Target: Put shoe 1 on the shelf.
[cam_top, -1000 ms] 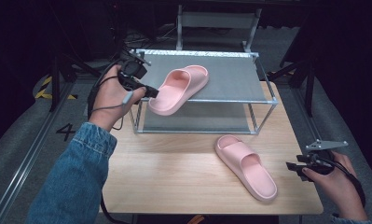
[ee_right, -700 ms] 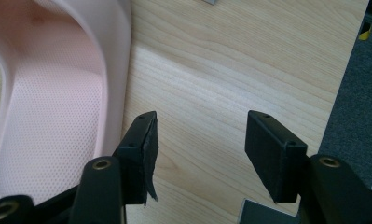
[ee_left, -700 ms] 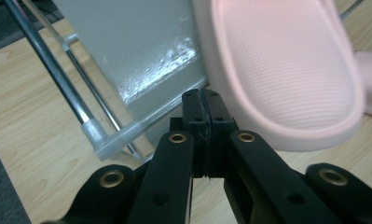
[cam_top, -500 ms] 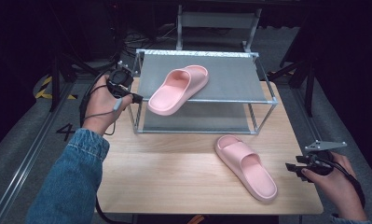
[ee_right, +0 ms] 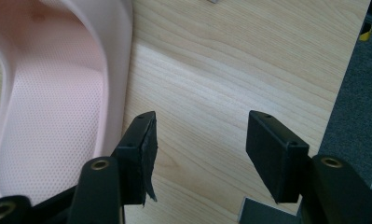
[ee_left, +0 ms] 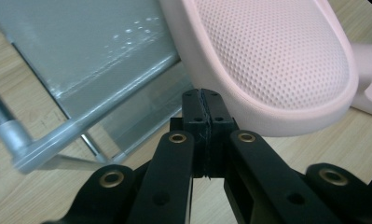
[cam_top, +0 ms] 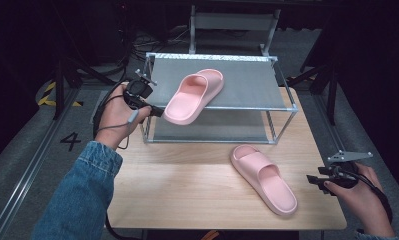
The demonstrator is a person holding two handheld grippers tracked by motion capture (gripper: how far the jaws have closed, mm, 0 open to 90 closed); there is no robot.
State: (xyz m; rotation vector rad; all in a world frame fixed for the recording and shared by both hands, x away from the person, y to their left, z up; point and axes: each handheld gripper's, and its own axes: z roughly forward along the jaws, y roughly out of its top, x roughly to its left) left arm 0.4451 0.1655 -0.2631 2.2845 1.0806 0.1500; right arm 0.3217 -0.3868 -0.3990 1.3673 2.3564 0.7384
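Item: pink foam slipper [cam_top: 193, 96], now released on grey metal rack's [cam_top: 247, 82] upper shelf, heel overhanging. My left gripper [cam_top: 157, 111] withdrawn, closed empty. Second pink slipper [cam_top: 263, 178] awaits on wooden worktop [cam_top: 187, 185]; my right gripper [cam_top: 314, 179] spread beside it.

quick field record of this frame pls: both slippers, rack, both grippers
slipper 1: pink foam slipper on the top shelf, heel overhanging the front edge
slipper 2: second pink foam slipper flat on the table, near its right front
rack: two-tier metal-frame rack with grey shelves at the back of the light wooden table
left gripper: jaws shut, empty, just under the overhanging heel
right gripper: jaws open, empty, beside the table slipper
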